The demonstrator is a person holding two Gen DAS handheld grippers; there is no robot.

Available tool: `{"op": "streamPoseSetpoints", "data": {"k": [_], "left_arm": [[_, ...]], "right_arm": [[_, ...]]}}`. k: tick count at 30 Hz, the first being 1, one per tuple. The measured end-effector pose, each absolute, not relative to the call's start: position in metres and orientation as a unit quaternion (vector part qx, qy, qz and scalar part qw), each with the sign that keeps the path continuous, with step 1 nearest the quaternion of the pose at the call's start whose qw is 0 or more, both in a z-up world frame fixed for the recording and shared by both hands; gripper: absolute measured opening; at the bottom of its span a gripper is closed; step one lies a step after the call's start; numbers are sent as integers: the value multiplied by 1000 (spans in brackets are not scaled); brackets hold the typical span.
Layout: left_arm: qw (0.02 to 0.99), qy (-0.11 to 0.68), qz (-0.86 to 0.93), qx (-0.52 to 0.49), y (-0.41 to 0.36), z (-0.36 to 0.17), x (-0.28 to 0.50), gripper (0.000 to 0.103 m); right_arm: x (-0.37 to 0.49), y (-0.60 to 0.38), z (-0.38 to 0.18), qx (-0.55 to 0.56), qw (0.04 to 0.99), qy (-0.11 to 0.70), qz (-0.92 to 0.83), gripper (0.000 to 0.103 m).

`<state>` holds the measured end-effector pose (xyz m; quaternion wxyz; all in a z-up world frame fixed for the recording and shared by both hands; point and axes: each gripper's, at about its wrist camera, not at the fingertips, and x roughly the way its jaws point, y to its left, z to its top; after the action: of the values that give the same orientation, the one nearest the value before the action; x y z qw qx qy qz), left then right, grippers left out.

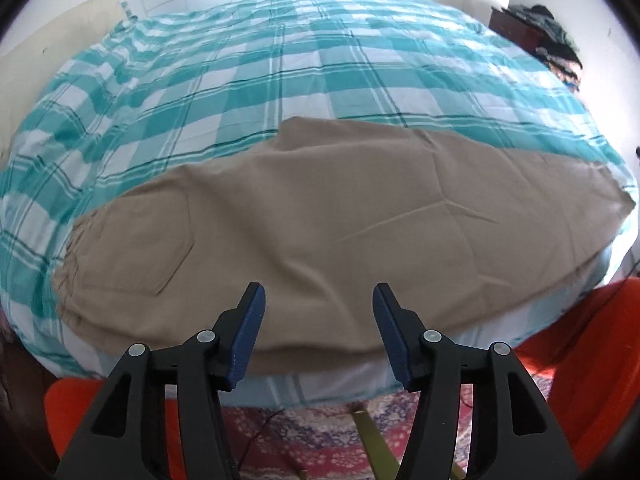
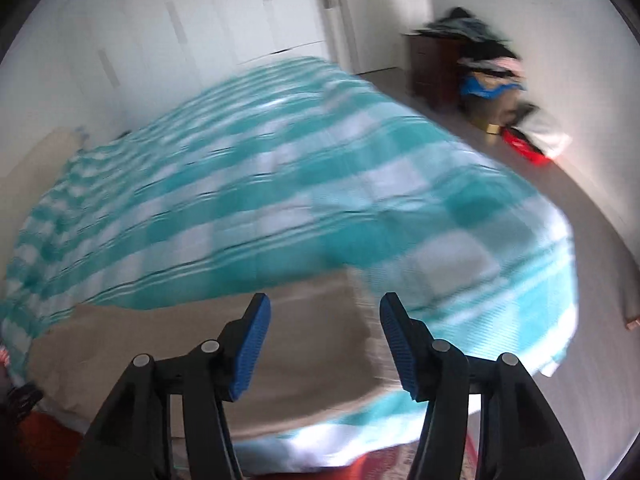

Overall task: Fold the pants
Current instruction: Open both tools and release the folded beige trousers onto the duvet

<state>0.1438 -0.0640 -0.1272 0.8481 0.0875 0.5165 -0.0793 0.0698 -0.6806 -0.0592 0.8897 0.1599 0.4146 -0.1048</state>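
The tan pants (image 1: 320,216) lie flat along the near edge of the checked bed (image 1: 280,60); the left gripper (image 1: 318,300) and right gripper (image 2: 325,312) hang wide open, holding nothing; a sloppy grab might drag the pants off the edge.

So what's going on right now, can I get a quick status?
Left gripper and right gripper open, empty. Pants flat on bed. Nothing in the way.

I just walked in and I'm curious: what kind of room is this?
Most likely a bedroom: a large bed under a teal checked cover, tan pants lying along its near edge, and a dark dresser piled with clothes by the wall.
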Motion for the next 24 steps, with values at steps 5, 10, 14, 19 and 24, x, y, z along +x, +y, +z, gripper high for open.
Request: {"op": "streamPoseSetpoints", "data": {"k": [5,10,14,19,24], "left_arm": [[839,527,-76,115,-83,-144,156,58],[833,531,-78,134,-96,-150,154,58],[831,529,-96,142,-114,-143,156,58],[832,512,-148,152,-171,-122,178,61],[827,500,-190,176,-243,-114,208,64]], "right_arm": [[106,-640,-84,127,881,453,-59,59],[109,-647,-139,152,847,501,-91,59],[93,-658,-159,188,841,496,-107,59],[89,-657,-161,186,843,492,-117,59],[85,-665,-164,220,841,483,-105,59]]}}
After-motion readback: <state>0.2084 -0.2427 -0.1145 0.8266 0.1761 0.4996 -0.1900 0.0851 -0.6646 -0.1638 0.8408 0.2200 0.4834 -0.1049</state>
